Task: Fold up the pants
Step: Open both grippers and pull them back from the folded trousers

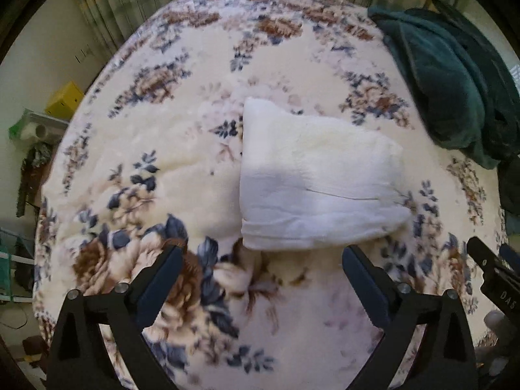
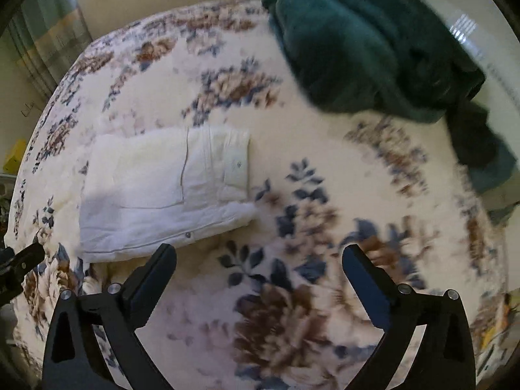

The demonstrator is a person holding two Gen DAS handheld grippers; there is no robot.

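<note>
Fingers, left gripper [image 1: 262,253]: two black prongs with dark blue pads, spread wide at the lower edge of the left wrist view, nothing between them. They hang above the bedcover, touching no cloth.

Fingers, right gripper [image 2: 259,252]: same build, likewise spread wide and empty at the bottom of the right wrist view. Only the floral cover shows in the gap.

Pants [image 1: 312,182]: white, folded into a thick rectangular bundle. In the left wrist view the bundle lies at frame centre, just beyond the fingertips, its near edge close to the gap between them. In the right wrist view the pants [image 2: 162,188] sit centre-left, beyond and to the left of the left-hand finger. A seam line, a waistband end and two small buttons are visible there. A shadow covers the lower left part of the bundle in both views. Neither gripper touches it.

Bedcover [image 1: 156,162]: plush, cream ground, brown and blue flower pattern, filling most of both frames. The pants rest flat on it.

Green blanket [image 1: 455,81]: dark teal, rumpled, heaped at the upper right of both views, well apart from the pants.

Curtains [image 1: 120,0]: pale checked fabric, along the top edge of the left wrist view.

Yellow box [image 1: 65,97]: left edge, off the bed.
</note>
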